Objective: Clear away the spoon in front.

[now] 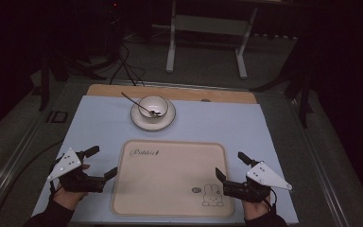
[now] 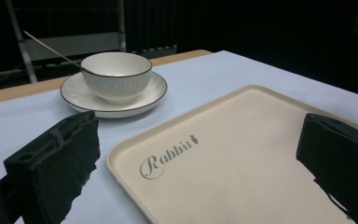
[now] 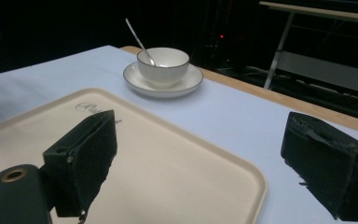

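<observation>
While the tray (image 1: 170, 177) lay flat on the table (image 1: 246, 123) near the person, the left hand-held gripper (image 1: 103, 162) stood at its left edge and the right hand-held gripper (image 1: 230, 164) at its right edge. Both had their jaws wide apart and held nothing. Behind the tray, apart from it, a bowl (image 1: 153, 106) stood on a saucer (image 1: 137, 118), with a spoon (image 1: 132, 100) leaning in the bowl.
</observation>
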A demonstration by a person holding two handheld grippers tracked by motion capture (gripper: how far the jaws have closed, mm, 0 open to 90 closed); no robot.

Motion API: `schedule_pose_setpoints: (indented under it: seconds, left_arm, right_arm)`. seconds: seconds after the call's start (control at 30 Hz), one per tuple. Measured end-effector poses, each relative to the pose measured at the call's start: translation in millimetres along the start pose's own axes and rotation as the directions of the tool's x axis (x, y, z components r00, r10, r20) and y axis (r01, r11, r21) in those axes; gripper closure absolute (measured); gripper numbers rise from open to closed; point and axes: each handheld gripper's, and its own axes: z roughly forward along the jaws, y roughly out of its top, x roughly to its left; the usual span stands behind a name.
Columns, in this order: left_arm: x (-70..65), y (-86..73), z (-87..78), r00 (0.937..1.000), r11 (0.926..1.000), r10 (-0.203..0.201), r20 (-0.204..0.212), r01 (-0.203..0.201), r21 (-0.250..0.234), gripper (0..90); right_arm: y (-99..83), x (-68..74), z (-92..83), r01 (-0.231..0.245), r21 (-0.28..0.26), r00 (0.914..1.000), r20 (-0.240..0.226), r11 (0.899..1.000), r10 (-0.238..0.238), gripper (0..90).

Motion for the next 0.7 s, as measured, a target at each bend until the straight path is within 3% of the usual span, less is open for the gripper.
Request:
schedule_pose_setpoints:
  seconds: [0.07, 0.17, 0.37, 0.57, 0.7]
  left_arm:
    - [-0.1, 0.6, 0.8, 0.9999, 0.9999, -0.009, 0.011, 0.009, 0.011, 0.0]
    - [-2.0, 0.9, 2.5, 0.9999, 0.9991, 0.007, -0.013, -0.006, 0.042, 0.0]
    - [-0.8, 2.0, 3.4, 0.9996, 0.9987, -0.007, -0.028, 0.009, 0.051, 0.0]
    - [-1.0, 4.7, 4.8, 0.9992, 0.9965, -0.013, 0.037, 0.009, 0.083, 0.0]
    - [-6.1, 8.1, 6.6, 0.9967, 0.9955, 0.004, 0.081, -0.011, 0.094, 0.0]
  right_arm:
    - [-0.8, 0.1, 1.2, -0.002, 0.01, 0.9999, -0.013, 1.0, 0.002, 10.4]
    - [-1.1, -0.3, 0.5, -0.008, 0.003, 0.9998, -0.02, 1.0, 0.008, 10.5]
    - [-1.4, 0.7, -0.4, -0.009, 0.004, 0.9997, -0.024, 1.0, 0.009, 10.5]
    - [-1.7, 0.2, -1.4, -0.014, -0.003, 0.9995, -0.027, 1.0, 0.014, 10.5]
    - [-2.4, -0.3, -0.1, -0.02, 0.003, 0.9994, -0.028, 1.0, 0.02, 10.5]
